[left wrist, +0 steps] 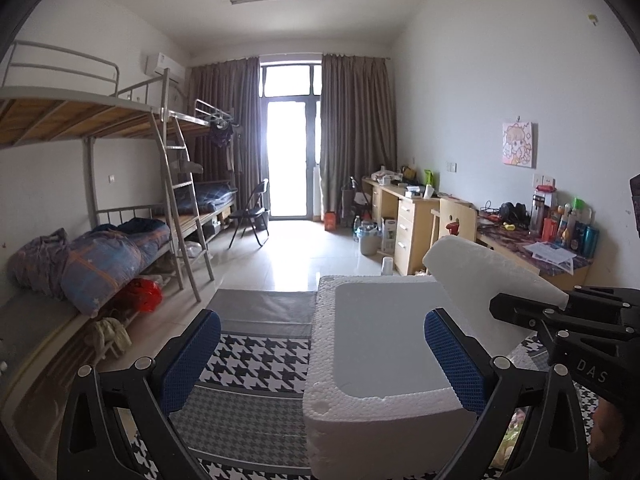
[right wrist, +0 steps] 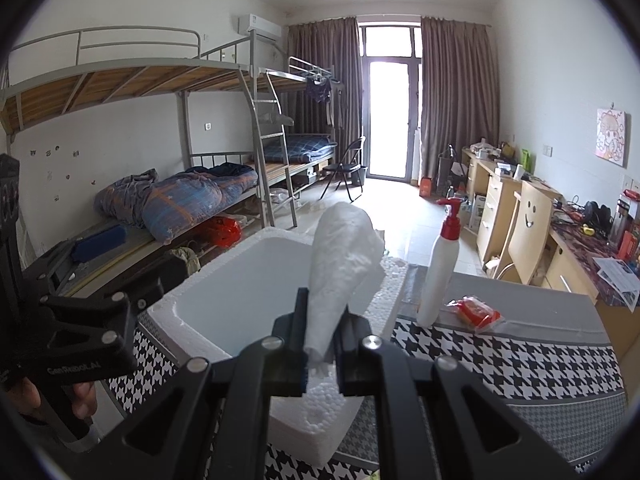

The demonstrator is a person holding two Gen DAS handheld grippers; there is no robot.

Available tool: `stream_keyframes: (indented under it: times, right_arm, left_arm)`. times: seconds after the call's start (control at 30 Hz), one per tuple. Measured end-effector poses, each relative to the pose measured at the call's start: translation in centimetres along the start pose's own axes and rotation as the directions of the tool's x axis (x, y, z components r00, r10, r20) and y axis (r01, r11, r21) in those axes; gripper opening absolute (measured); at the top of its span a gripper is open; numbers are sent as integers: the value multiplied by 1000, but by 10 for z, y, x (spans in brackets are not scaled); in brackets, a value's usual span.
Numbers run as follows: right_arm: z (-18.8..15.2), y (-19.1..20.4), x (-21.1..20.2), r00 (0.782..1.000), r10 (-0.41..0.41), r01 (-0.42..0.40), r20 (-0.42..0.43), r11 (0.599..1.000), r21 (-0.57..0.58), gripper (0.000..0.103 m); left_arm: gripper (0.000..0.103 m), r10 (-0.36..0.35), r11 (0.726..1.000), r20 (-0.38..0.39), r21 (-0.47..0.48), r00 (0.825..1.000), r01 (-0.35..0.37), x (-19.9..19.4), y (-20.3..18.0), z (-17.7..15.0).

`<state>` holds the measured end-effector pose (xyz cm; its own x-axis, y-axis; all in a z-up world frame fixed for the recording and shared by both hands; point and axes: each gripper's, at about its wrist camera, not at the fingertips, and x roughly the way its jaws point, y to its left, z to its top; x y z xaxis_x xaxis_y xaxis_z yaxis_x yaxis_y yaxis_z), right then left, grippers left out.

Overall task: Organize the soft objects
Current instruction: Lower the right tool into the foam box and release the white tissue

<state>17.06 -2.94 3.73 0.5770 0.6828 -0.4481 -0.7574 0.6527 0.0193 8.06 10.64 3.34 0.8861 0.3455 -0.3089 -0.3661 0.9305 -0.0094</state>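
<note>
Pinching a white foam sheet (right wrist: 344, 256) w/ our right gripper (right wrist: 322, 344), fingers clamped on its lower end; the rest sticks up over the foam box (right wrist: 224, 300). Our left gripper (left wrist: 322, 354) has fingers wide apart, one either side of the box's near wall on the counter (right wrist: 520, 356).

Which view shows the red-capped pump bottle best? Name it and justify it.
The right wrist view. The pump bottle stands upright and unobstructed on the houndstooth cloth, beside the foam box. The left wrist view does not show it at all; the right tongs and their white foam sheet fill that side.
</note>
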Motion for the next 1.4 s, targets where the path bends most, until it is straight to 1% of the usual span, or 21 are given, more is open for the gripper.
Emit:
stream_keyframes:
  times: [0.33,0.43,0.67,0.7,0.73,0.77,0.8,0.83,0.87,1.03,1.27,1.37,1.4]
  right_arm:
    - [2,7,14,1000,4,-5,-25,1000,-21,13]
    - [3,7,18,999,23,-24,-37,1000,-15,13]
    - [2,11,30,996,58,-58,-71,998,1,14]
    - [2,11,32,995,66,-65,-77,998,5,19]
    - [2,10,33,994,70,-69,-82,998,13,32]
    - [1,8,35,993,75,-73,-88,997,23,42]
    - [1,8,35,993,78,-75,-92,997,29,65]
    - [2,8,35,994,77,-75,-83,997,30,76]
    - [2,7,33,995,72,-70,-70,997,28,76]
    - [2,9,29,995,77,-76,-68,997,14,76]
    - [5,12,19,997,70,-70,-41,998,-1,78]
    - [4,11,14,998,51,-51,-27,999,-5,88]
    - [3,11,12,999,33,-33,-23,999,-10,94]
  left_arm:
    - [102,8,1000,-3,-28,1000,-8,-3,13,-3]
    - [102,13,999,-3,-48,1000,-13,-4,18,-4]
    - [102,32,998,-5,-53,999,-32,-6,20,-5]
    - [102,32,998,-6,-53,999,-32,-7,20,-5]
    - [102,31,998,-6,-54,999,-32,-7,21,-6]
    - [102,31,998,-8,-53,999,-32,-7,21,-6]
    - [102,32,998,-9,-51,999,-32,-7,20,-6]
    - [102,33,998,-10,-48,999,-33,-7,20,-6]
    - [102,34,998,-10,-46,999,-35,-7,20,-6]
    - [102,33,998,-15,-49,999,-34,-6,20,-6]
    - [102,26,999,-10,-46,1000,-26,-9,17,-5]
    - [102,31,999,-3,-39,1000,-31,-10,16,-4]
    - [102,33,999,-2,-41,999,-33,-11,16,-3]
